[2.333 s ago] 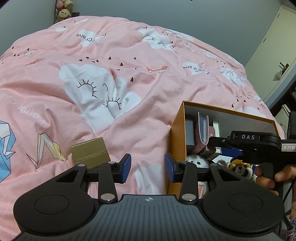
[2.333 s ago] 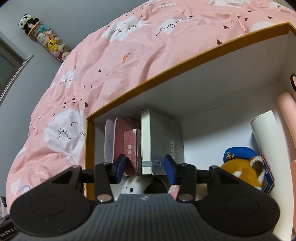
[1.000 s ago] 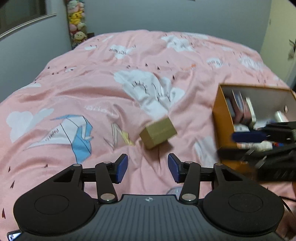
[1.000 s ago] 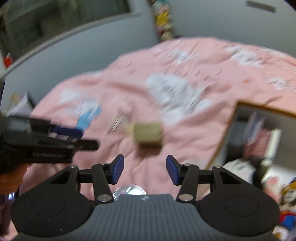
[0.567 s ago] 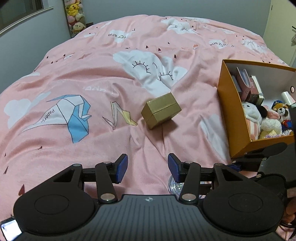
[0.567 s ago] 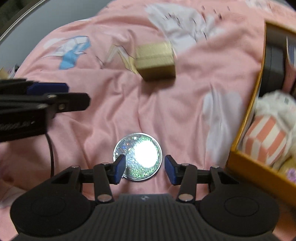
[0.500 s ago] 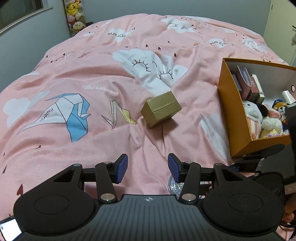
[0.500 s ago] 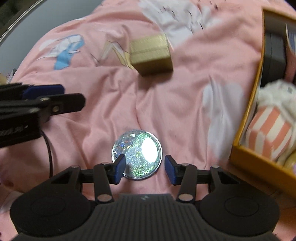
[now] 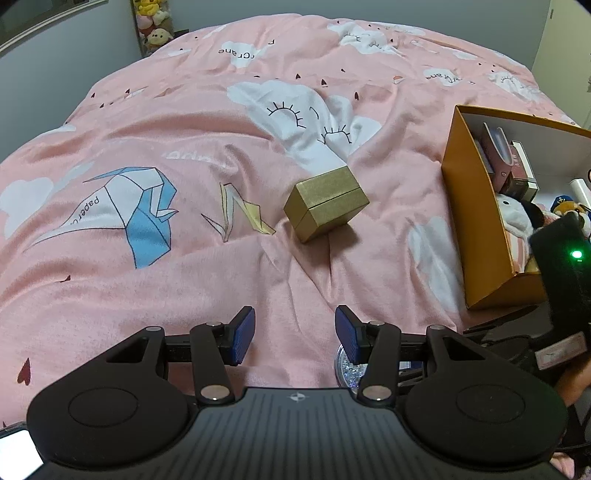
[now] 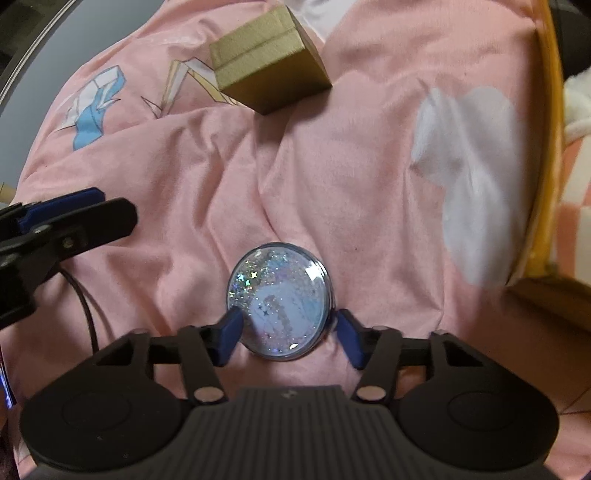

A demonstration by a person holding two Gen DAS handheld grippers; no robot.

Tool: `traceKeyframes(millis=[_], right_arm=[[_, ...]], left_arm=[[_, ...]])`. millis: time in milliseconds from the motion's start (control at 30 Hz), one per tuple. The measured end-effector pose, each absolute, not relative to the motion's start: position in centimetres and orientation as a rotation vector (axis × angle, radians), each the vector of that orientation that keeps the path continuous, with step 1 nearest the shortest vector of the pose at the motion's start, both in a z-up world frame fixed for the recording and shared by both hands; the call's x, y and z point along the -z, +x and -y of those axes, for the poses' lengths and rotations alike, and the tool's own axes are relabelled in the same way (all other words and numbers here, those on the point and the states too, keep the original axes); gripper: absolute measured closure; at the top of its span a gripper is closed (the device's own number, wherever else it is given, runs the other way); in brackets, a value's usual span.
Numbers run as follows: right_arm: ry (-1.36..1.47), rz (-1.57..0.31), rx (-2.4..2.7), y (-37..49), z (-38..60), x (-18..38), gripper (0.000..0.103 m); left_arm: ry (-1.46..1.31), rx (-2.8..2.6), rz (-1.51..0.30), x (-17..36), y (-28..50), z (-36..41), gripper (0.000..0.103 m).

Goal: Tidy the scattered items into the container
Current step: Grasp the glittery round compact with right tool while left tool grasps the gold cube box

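A round glitter disc [image 10: 279,299] lies flat on the pink bedspread. My right gripper [image 10: 288,332] is low over it, open, with a blue pad on either side of the disc's near half; a thin gap shows at the right pad. In the left wrist view only the disc's edge [image 9: 345,365] peeks out behind my finger. My left gripper [image 9: 293,332] hovers open over bare bedspread with nothing in it. A gold box [image 9: 325,203] sits further ahead, also seen as the gold box [image 10: 269,59] in the right wrist view. The orange container [image 9: 476,221] stands at the right.
The container holds plush toys [image 9: 517,218], small books [image 9: 498,155] and a white roll. Its orange wall [image 10: 546,147] is close on the right of the disc. The left gripper's fingers [image 10: 92,218] and a cable reach in from the left. Plush toys [image 9: 151,22] stand by the far wall.
My right gripper left the container, swung over the bed and came down around the glitter disc. My left gripper turned from the container toward the gold box and sank slightly.
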State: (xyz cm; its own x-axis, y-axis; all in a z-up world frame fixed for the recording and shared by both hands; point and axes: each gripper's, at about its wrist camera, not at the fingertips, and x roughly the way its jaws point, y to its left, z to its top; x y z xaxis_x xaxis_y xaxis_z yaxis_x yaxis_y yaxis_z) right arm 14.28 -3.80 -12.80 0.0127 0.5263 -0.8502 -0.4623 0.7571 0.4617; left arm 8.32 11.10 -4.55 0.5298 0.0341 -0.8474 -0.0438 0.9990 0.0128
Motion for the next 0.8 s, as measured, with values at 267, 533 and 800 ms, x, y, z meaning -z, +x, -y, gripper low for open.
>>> traceKeyframes(millis=[267, 533, 800], right_arm=[[0.067, -1.254, -0.82, 13.2, 3.9, 9.1, 0.074], [0.057, -1.27, -0.857, 13.7, 3.1, 9.3, 0.086], [-0.044, -1.091, -0.759, 15.1, 4.5, 5.3, 0.088]], left_arm=[[-0.005, -0.051, -0.998, 4.1, 8.3, -11.4, 0.047], [0.07, -0.021, -0.969, 3.3, 8.6, -11.3, 0.047], [0.293, 0.084, -0.909, 2.9, 9.9, -9.2, 0.041]])
